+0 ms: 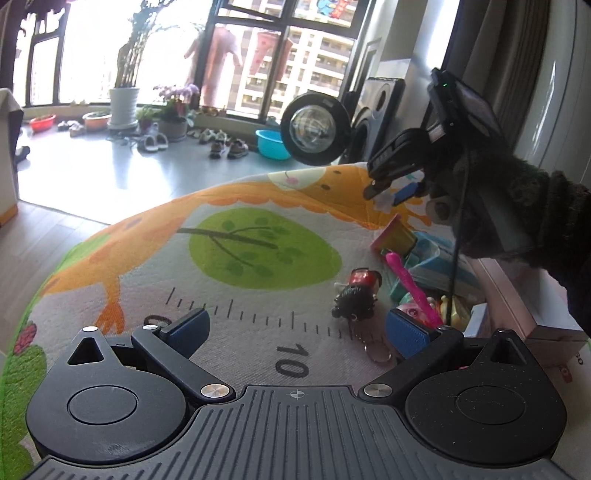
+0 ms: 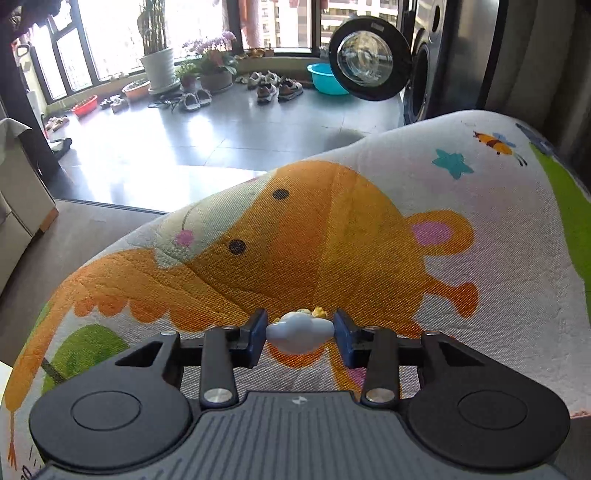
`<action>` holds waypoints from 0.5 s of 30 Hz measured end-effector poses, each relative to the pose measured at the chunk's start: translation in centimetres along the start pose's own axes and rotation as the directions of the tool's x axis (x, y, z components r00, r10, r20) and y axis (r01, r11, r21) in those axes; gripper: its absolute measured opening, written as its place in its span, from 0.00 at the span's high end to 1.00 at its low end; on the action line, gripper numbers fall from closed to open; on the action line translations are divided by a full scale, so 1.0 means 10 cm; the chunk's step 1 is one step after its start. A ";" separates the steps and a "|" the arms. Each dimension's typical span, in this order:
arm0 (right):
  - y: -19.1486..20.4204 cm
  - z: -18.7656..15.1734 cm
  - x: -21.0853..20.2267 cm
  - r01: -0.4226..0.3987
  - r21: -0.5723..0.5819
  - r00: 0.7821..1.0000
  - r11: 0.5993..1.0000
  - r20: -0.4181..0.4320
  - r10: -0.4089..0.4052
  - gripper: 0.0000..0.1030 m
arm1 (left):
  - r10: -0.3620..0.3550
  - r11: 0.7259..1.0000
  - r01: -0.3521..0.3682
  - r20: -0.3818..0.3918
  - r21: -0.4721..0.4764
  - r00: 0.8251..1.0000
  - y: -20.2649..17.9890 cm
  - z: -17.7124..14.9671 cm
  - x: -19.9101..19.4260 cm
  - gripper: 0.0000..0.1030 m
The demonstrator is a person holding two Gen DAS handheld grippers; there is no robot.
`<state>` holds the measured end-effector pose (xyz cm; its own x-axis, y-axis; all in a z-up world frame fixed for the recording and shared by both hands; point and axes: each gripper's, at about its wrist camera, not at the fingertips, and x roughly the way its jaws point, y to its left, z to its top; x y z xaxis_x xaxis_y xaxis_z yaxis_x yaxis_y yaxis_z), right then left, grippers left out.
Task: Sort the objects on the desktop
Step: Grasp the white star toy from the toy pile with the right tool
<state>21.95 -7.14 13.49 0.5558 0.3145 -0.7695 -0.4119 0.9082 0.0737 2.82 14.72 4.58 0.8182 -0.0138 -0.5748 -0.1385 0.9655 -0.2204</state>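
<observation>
Lying flat under both grippers, the woven play mat is showing an orange cartoon animal and a green tree patch. Toys are sitting heaped at its right edge. The left gripper is hanging over the mat, jaws apart and holding nothing. The right gripper, tilted downward, is pinching a small, smooth pale-blue figure between blue pads.

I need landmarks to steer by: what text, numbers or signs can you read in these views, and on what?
"10": printed on the play mat beside its ruler ticks.
"0": partly hidden behind the left gripper, on the same scale.
Red marks on the white box: too blurred to read.
Window decorations: unreadable.
</observation>
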 end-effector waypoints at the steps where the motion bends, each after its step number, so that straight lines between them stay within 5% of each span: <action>1: -0.01 -0.03 -0.22 -0.037 -0.002 0.999 0.999 0.030 0.037 0.63 | -0.001 1.000 0.001 0.002 0.000 1.000 -0.02 0.00 -0.02 0.00; 5: -0.10 -0.38 -1.17 -0.159 -0.039 0.978 0.987 0.130 0.162 0.63 | -0.005 1.000 0.004 0.018 0.018 1.000 -0.16 -0.01 -0.12 0.00; 10: -0.33 -1.13 -2.06 -0.162 -0.108 0.967 0.981 0.182 0.179 0.63 | -0.059 0.989 0.054 0.035 0.135 0.998 -0.47 -0.12 -0.26 0.00; 15: -0.60 -1.93 -2.24 -0.108 -0.075 0.986 0.991 0.123 0.117 0.63 | -0.155 0.921 0.155 -0.028 0.356 0.988 -1.02 -0.41 -0.22 0.00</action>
<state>-1.97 -24.97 18.00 0.5881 0.4499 -0.6721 -0.5224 0.8457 0.1090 0.10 3.82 4.85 0.8139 -0.1706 -0.5554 0.1979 0.9802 -0.0112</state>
